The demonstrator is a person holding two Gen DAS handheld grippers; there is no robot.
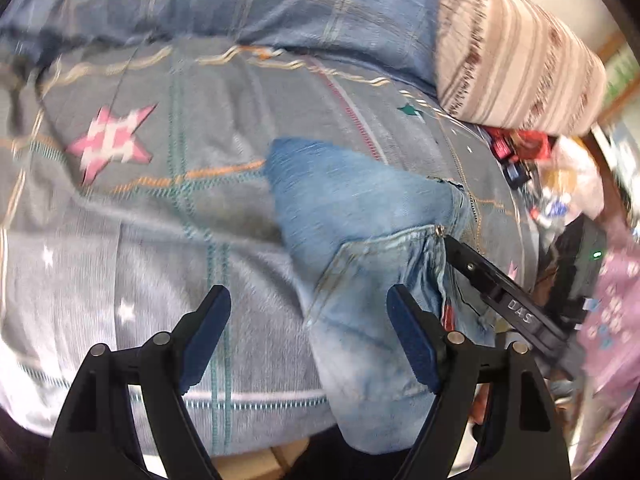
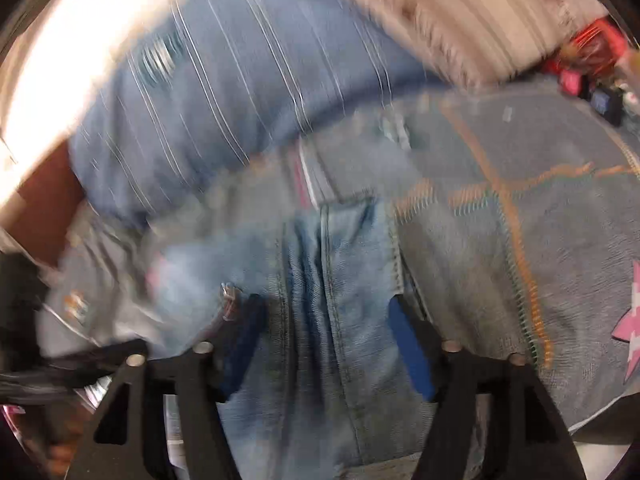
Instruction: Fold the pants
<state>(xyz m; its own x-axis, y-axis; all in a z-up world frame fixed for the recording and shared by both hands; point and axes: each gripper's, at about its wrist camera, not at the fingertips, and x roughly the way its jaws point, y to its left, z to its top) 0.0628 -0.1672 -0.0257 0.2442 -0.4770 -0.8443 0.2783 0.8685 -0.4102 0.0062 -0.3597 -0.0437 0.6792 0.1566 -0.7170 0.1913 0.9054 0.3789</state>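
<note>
Light-blue jeans (image 1: pixel 360 216) lie bunched on the grey patterned quilt (image 1: pixel 160 208), a pocket seam facing up. My left gripper (image 1: pixel 310 308) hovers open over the jeans' near edge. Its right pad is above the denim and its left pad above the quilt, gripping nothing. At the jeans' right side, by a rivet, a black finger (image 1: pixel 492 288) of the right gripper reaches in. In the blurred right wrist view, my right gripper (image 2: pixel 326 316) stands open. The jeans (image 2: pixel 332 280) and their long seam run between its blue pads without being pinched.
A striped beige pillow (image 1: pixel 516 52) and a folded blue blanket (image 1: pixel 240 4) lie at the back of the bed. Cluttered red and dark items (image 1: pixel 520 148) sit at the bed's right edge. A pink star (image 1: pixel 112 140) marks the quilt at left.
</note>
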